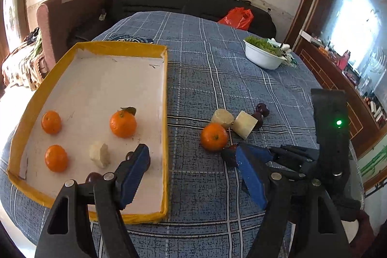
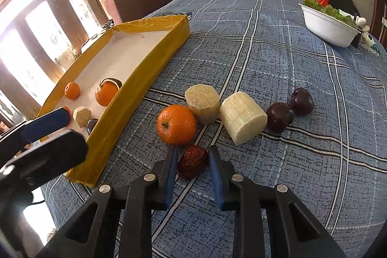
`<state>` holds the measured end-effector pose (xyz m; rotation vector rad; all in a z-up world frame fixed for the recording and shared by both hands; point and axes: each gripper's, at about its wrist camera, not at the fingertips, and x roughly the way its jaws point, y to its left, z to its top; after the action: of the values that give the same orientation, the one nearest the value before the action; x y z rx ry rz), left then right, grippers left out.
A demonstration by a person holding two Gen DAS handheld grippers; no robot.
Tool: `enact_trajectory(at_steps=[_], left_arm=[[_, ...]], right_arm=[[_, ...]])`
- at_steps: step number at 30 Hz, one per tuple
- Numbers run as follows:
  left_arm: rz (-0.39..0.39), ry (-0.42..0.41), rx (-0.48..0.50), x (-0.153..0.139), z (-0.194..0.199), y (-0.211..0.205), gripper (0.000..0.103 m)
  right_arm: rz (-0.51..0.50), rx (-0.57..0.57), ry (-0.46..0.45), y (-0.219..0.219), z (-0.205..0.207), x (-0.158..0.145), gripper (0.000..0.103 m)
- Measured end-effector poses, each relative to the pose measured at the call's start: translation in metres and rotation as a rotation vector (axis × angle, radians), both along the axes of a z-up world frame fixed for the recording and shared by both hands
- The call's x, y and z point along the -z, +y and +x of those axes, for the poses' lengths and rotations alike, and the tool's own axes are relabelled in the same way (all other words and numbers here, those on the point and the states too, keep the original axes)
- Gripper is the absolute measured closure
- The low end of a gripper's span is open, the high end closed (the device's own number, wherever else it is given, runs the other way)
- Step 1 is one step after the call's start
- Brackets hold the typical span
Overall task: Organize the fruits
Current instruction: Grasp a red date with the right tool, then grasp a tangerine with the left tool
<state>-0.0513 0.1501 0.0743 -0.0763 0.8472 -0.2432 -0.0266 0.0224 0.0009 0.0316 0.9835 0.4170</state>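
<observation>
Jaws of the right gripper [image 2: 191,162] stand around a red date [image 2: 192,162] on the desk [image 2: 302,79], not closed; the left gripper [image 1: 191,161] is wide open and empty.

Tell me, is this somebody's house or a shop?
Probably a house, a living room: a dark sofa and an armchair stand behind the table, which has a checked cloth, and glass doors let in daylight.

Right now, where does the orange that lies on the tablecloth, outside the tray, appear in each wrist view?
Left wrist view: the orange sits right of centre, right of the yellow tray, just beyond the left gripper.
Right wrist view: the orange sits near the centre, just beyond the right gripper and the wrinkled red date between its fingers.
Shared landmark: the white bowl of greens on the far right.
</observation>
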Motion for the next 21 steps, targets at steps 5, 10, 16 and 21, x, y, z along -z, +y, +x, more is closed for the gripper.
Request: enact_trajectory(at_steps=[5, 10, 16, 21], left_arm=[[0.072, -0.001, 0.093, 0.009, 0.018, -0.029, 0.029], [0.149, 0.024, 0.166, 0.021, 0.039, -0.051, 0.029], [0.219, 0.072, 0.199, 0.039, 0.060, -0.060, 0.030], [0.260, 0.106, 0.212, 0.055, 0.069, -0.065, 0.030]], right_arm=[[0.015, 0.040, 0.000, -0.028, -0.008, -0.005, 0.075], [0.070, 0.096, 0.030, -0.061, -0.012, -0.004, 0.075], [0.112, 0.136, 0.055, -0.082, -0.011, 0.001, 0.075], [0.131, 0.137, 0.056, -0.083, -0.013, 0.002, 0.075]])
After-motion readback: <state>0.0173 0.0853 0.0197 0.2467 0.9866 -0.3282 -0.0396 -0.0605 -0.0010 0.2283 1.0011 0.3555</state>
